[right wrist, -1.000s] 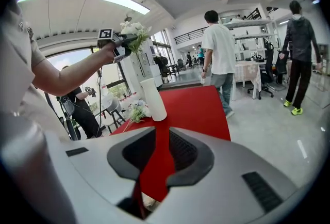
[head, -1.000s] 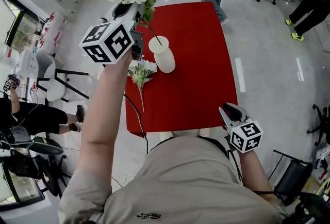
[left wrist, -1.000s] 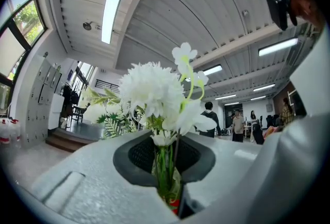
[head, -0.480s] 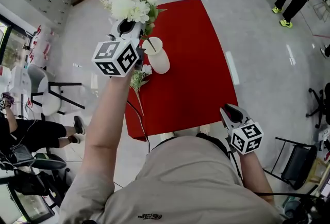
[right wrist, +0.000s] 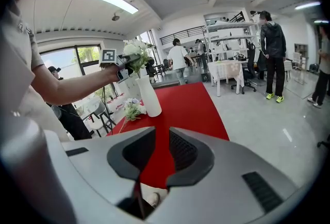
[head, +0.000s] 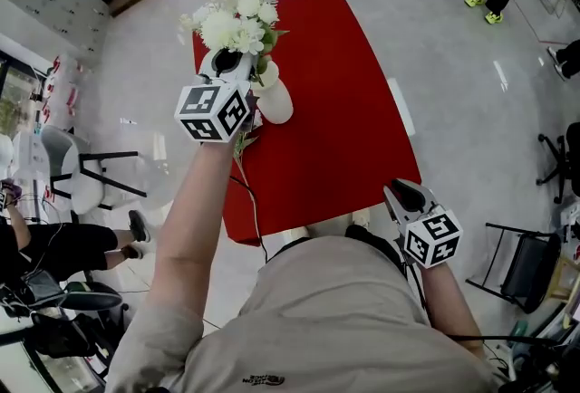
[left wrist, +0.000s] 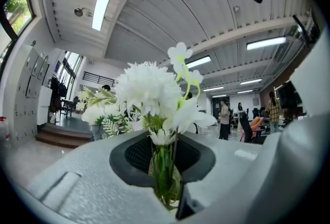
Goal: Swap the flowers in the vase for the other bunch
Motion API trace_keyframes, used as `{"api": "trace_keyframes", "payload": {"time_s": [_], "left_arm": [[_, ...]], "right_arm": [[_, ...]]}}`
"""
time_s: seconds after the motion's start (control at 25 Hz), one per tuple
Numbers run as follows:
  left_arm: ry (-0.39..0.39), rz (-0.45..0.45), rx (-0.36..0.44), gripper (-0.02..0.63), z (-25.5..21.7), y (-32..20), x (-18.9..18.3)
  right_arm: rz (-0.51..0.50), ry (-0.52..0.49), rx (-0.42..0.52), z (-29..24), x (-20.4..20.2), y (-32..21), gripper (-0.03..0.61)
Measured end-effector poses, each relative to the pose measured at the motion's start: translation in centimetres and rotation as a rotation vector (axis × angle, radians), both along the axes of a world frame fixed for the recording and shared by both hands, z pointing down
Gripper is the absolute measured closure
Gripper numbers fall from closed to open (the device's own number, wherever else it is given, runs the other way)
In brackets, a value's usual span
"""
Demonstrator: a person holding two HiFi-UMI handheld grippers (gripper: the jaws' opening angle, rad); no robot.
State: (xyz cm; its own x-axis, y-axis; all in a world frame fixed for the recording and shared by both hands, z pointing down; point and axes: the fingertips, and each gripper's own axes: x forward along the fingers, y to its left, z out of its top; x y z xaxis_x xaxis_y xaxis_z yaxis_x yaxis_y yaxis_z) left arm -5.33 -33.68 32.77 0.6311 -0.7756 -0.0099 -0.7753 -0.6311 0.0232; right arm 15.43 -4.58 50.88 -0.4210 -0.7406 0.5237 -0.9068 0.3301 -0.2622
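A white vase (head: 274,100) stands near the left edge of the red table (head: 335,101). My left gripper (head: 245,63) is just left of its mouth, shut on the green stems (left wrist: 165,169) of a white bouquet (head: 237,23). The stems run down into the vase. In the left gripper view the blooms (left wrist: 150,89) rise right above the jaws. The other, smaller bunch (head: 243,143) lies on the table beside the vase, partly behind my left arm. My right gripper (head: 400,191) hovers off the table's near right corner, a narrow slit between its jaws and nothing in it. In the right gripper view (right wrist: 162,146) the vase (right wrist: 147,98) is far ahead.
A white chair (head: 86,178) stands left of the table and a black chair (head: 507,278) at the lower right. A thin cable (head: 251,206) hangs over the table's near left edge. People (right wrist: 271,55) stand beyond the table's far end, near a white desk (right wrist: 227,70).
My left gripper has sunk with the white bouquet, so the blooms now sit close over the vase mouth. The right gripper has stayed near the table's corner.
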Motion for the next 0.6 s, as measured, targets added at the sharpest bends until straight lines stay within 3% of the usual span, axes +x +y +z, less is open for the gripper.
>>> {"api": "trace_keyframes", "payload": {"time_s": [0.16,0.6], "left_arm": [[-0.034,-0.002,-0.026,0.547,2.1,0.1,0.1],[-0.114,-0.010,-0.106,0.414,6.1,0.3,0.5]], "right_arm": [[-0.001,0.000,-0.003,0.2,-0.3,0.4,0.491],[-0.015,0.005,-0.001,0.0,-0.3,0.8,0.491]]}}
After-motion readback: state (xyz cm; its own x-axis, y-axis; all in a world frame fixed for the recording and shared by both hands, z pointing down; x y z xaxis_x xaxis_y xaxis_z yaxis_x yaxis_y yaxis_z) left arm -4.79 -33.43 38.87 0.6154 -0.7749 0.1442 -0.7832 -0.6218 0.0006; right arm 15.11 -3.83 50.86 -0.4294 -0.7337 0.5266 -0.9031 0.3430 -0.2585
